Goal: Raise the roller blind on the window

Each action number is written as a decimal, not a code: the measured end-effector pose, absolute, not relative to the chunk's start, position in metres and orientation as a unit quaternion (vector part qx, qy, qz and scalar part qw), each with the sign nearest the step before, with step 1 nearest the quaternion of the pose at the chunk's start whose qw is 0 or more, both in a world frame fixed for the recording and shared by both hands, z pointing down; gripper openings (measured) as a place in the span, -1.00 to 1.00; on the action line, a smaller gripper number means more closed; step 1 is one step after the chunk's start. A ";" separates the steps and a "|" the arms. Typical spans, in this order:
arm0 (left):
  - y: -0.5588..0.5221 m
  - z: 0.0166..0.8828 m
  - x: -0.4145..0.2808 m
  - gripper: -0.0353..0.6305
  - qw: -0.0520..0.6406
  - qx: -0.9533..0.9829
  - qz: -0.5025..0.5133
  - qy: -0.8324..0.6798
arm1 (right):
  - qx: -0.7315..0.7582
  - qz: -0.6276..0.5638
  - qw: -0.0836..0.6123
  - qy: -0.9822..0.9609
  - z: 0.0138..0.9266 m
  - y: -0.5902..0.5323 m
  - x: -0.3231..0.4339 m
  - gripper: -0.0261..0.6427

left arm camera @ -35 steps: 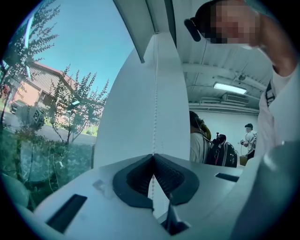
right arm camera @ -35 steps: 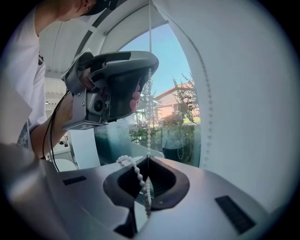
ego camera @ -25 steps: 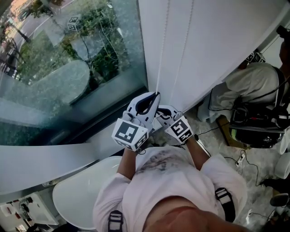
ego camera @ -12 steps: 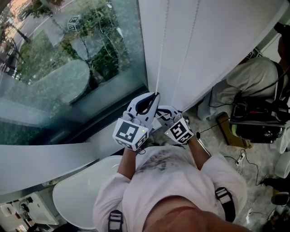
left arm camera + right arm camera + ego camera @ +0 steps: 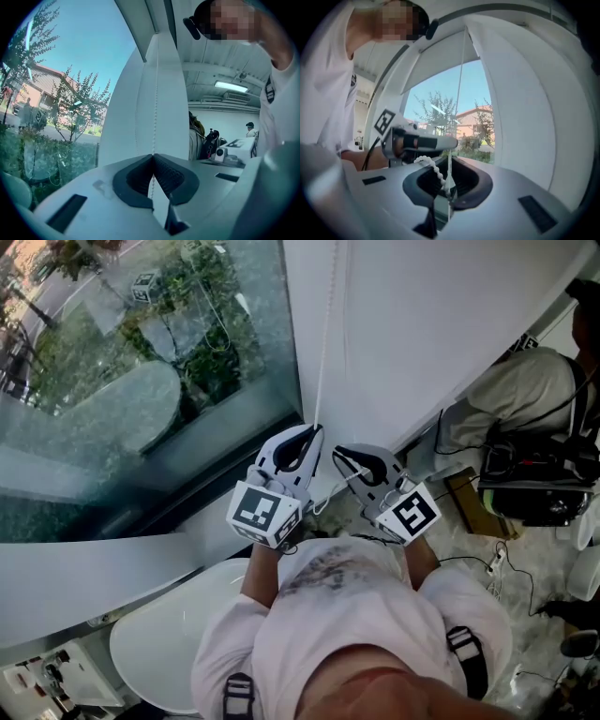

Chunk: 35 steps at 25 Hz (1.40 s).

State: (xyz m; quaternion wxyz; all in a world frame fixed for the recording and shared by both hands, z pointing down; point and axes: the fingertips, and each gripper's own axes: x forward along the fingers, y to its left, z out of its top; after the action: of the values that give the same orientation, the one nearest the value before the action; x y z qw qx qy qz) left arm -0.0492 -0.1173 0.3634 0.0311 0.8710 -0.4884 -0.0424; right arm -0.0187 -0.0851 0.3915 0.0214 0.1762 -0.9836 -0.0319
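The white roller blind [image 5: 431, 324] hangs beside the window glass [image 5: 141, 381]. Its white bead chain [image 5: 325, 334] runs straight up from my left gripper [image 5: 317, 428], which is shut on it. In the left gripper view the chain [image 5: 156, 93] rises from the closed jaws [image 5: 153, 156] in front of the blind [image 5: 168, 112]. My right gripper [image 5: 339, 455] sits just right of the left one and is shut on the same chain. A slack loop of beads [image 5: 431, 168] curls over its jaws [image 5: 449, 161], and a taut strand [image 5: 460, 79] goes up.
A curved white sill [image 5: 94, 577] runs under the window, with a white rounded surface [image 5: 159, 643] below it. A seated person [image 5: 516, 390], a black equipment bag [image 5: 534, 488] and cables [image 5: 497, 563] lie on the floor to the right.
My right gripper has swung away from the left one, to the right and towards me, with the chain in it. The second chain strand over the blind is gone from the head view. The left gripper stayed put.
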 end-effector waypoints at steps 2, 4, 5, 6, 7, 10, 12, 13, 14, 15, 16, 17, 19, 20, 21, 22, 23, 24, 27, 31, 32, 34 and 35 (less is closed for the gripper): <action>-0.117 0.364 -0.048 -0.87 0.029 0.872 -0.040 -0.488 | 0.178 -0.032 0.002 -0.983 0.368 -0.089 -0.014 -0.73; -0.117 0.363 -0.047 -0.87 0.027 0.873 -0.038 -0.486 | 0.178 -0.039 -0.015 -0.983 0.345 -0.093 -0.016 -0.73; -0.117 0.363 -0.046 -0.87 0.026 0.873 -0.038 -0.486 | 0.177 -0.044 -0.021 -0.983 0.334 -0.096 -0.019 -0.73; -0.116 0.362 -0.045 -0.87 0.025 0.874 -0.037 -0.485 | 0.175 -0.047 -0.026 -0.983 0.324 -0.098 -0.021 -0.73; -0.116 0.362 -0.044 -0.87 0.024 0.874 -0.037 -0.484 | 0.170 -0.048 -0.032 -0.984 0.315 -0.099 -0.024 -0.73; -0.113 0.362 -0.042 -0.87 0.023 0.875 -0.035 -0.483 | 0.155 -0.044 -0.051 -0.986 0.290 -0.101 -0.032 -0.73; -0.112 0.364 -0.041 -0.87 0.022 0.875 -0.034 -0.482 | 0.151 -0.048 -0.062 -0.985 0.278 -0.102 -0.037 -0.72; -0.112 0.364 -0.041 -0.87 0.022 0.876 -0.034 -0.481 | 0.150 -0.050 -0.064 -0.985 0.272 -0.103 -0.039 -0.71; -0.113 0.365 -0.041 -0.87 0.022 0.876 -0.034 -0.481 | 0.148 -0.051 -0.066 -0.986 0.268 -0.104 -0.042 -0.60; -0.113 0.365 -0.041 -0.87 0.022 0.876 -0.034 -0.481 | 0.145 -0.052 -0.066 -0.986 0.264 -0.105 -0.044 -0.49; -0.113 0.365 -0.040 -0.87 0.022 0.876 -0.034 -0.481 | 0.145 -0.054 -0.067 -0.986 0.260 -0.106 -0.047 -0.48; -0.113 0.365 -0.040 -0.87 0.021 0.876 -0.033 -0.480 | 0.146 -0.057 -0.068 -0.985 0.256 -0.107 -0.049 -0.48; -0.111 0.364 -0.041 -0.87 0.020 0.877 -0.034 -0.479 | 0.149 -0.063 -0.071 -0.984 0.247 -0.108 -0.054 -0.48; -0.110 0.364 -0.042 -0.87 0.020 0.877 -0.034 -0.479 | 0.150 -0.064 -0.073 -0.984 0.243 -0.108 -0.057 -0.48; -0.110 0.363 -0.043 -0.87 0.020 0.877 -0.035 -0.478 | 0.151 -0.064 -0.074 -0.984 0.240 -0.108 -0.059 -0.53; -0.109 0.363 -0.044 -0.87 0.020 0.878 -0.036 -0.478 | 0.153 -0.062 -0.074 -0.984 0.238 -0.109 -0.060 -0.66; -0.109 0.363 -0.044 -0.87 0.020 0.878 -0.037 -0.477 | 0.154 -0.060 -0.073 -0.984 0.237 -0.108 -0.060 -0.70; -0.109 0.363 -0.044 -0.87 0.020 0.879 -0.038 -0.475 | 0.156 -0.057 -0.075 -0.983 0.237 -0.108 -0.060 -0.72; -0.110 0.363 -0.043 -0.87 0.020 0.881 -0.042 -0.472 | 0.171 -0.056 -0.087 -0.980 0.238 -0.111 -0.055 -0.73; -0.113 0.374 -0.040 -0.87 0.027 0.882 -0.035 -0.469 | 0.182 -0.061 -0.084 -0.978 0.249 -0.114 -0.054 -0.73; -0.113 0.379 -0.039 -0.87 0.033 0.882 -0.032 -0.469 | 0.183 -0.062 -0.076 -0.978 0.254 -0.115 -0.055 -0.73; -0.115 0.393 -0.040 -0.87 0.047 0.882 -0.027 -0.469 | 0.184 -0.060 -0.061 -0.979 0.267 -0.116 -0.057 -0.73; -0.116 0.400 -0.040 -0.87 0.054 0.881 -0.024 -0.470 | 0.185 -0.058 -0.055 -0.980 0.274 -0.118 -0.057 -0.73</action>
State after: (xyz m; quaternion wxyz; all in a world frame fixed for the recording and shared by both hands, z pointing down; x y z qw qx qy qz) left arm -0.0400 -0.1158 0.3996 0.0544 0.8808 -0.4697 -0.0241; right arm -0.0571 -0.1176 0.2741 -0.0550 0.1847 -0.9796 -0.0577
